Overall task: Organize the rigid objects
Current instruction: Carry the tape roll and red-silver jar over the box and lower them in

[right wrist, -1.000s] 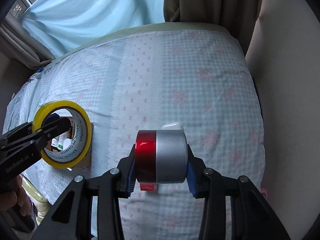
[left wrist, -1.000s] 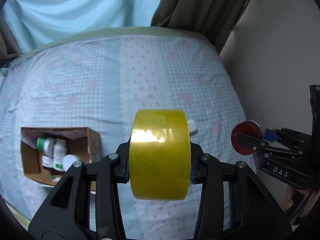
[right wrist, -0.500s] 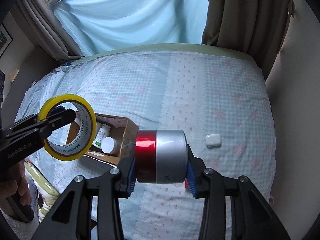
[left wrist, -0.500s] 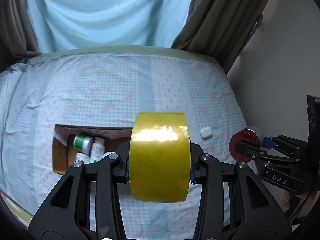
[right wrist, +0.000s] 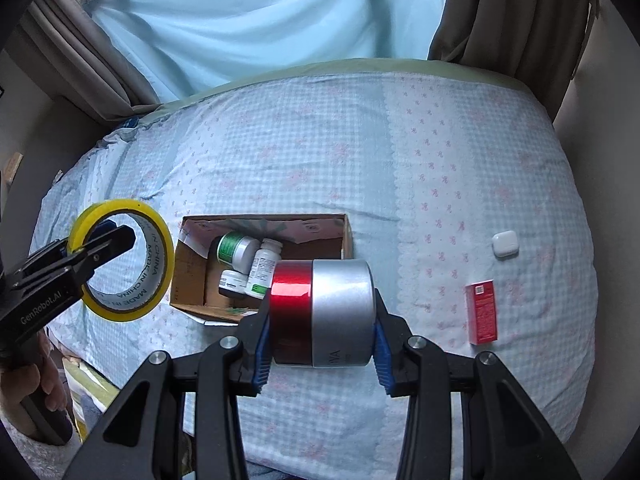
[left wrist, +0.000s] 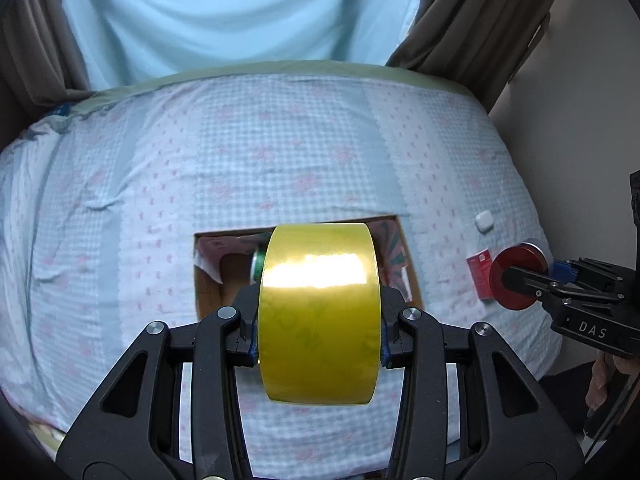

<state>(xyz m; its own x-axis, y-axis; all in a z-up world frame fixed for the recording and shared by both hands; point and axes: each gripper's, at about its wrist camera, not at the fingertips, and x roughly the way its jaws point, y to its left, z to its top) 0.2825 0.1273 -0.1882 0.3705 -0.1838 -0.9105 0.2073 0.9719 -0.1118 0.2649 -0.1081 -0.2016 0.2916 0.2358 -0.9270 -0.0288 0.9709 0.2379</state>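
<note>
The left claw [left wrist: 319, 330] clenches a stiff, light tape roll [left wrist: 319, 312] across its flat sides above the box [right wrist: 346, 236]. The right claw [right wrist: 322, 340] grips a slick, likely heavier tin [right wrist: 322, 312] by its ends, beside the box.

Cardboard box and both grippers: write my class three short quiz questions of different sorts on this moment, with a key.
1. True or false: the left gripper holds the yellow tape roll.
2. What does the right gripper clamp? A) red-and-silver canister B) red carton C) white case
3. Fill in: the white bottles sit inside the ______.

Key: 1 true. 2 A. 3 cardboard box; the carton and case lie on the bedsheet.
</note>
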